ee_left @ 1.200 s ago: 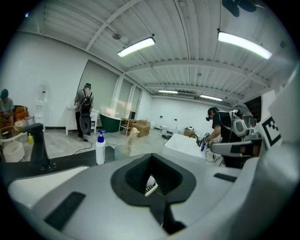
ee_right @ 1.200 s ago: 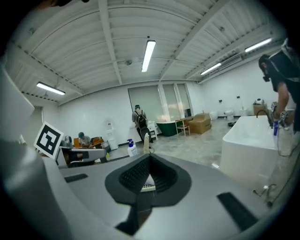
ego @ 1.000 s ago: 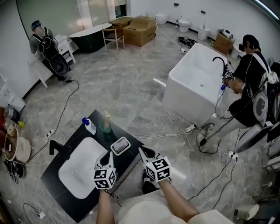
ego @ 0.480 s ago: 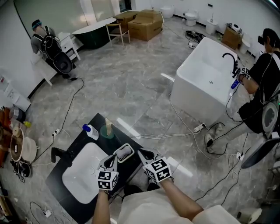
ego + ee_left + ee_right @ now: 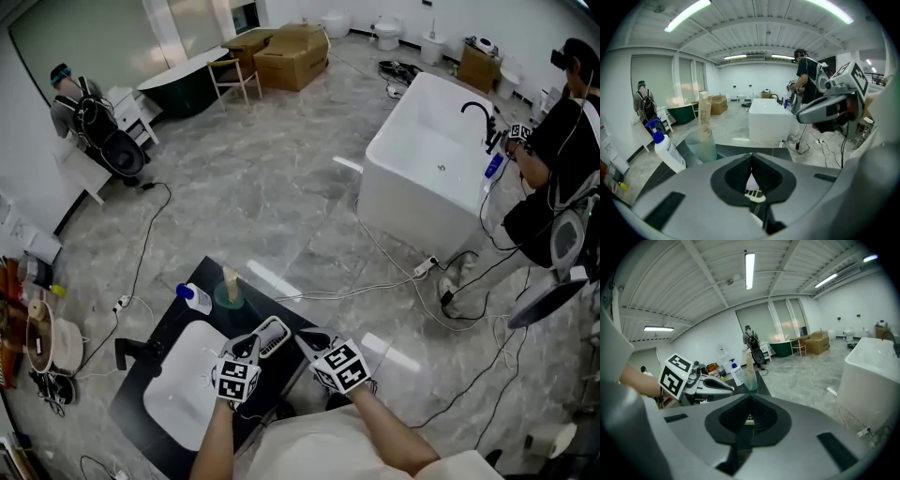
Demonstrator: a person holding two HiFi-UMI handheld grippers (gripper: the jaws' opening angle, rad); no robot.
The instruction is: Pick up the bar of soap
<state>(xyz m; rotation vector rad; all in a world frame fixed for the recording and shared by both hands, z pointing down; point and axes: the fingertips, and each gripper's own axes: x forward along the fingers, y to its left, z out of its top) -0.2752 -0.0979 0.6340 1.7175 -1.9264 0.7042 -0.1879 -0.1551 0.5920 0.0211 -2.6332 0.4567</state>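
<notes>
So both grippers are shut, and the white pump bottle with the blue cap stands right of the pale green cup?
No: the white pump bottle with the blue cap stands left of the pale green cup, as the head view shows. Left gripper and right gripper are shut.

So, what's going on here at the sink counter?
A person holds a gripper in each hand over a black counter with a white sink. The left gripper and the right gripper both have their jaws together and hold nothing. Their tips sit on either side of a slatted soap dish near the counter's edge. Nothing has been picked up yet, and the bar itself is hard to make out.
</notes>
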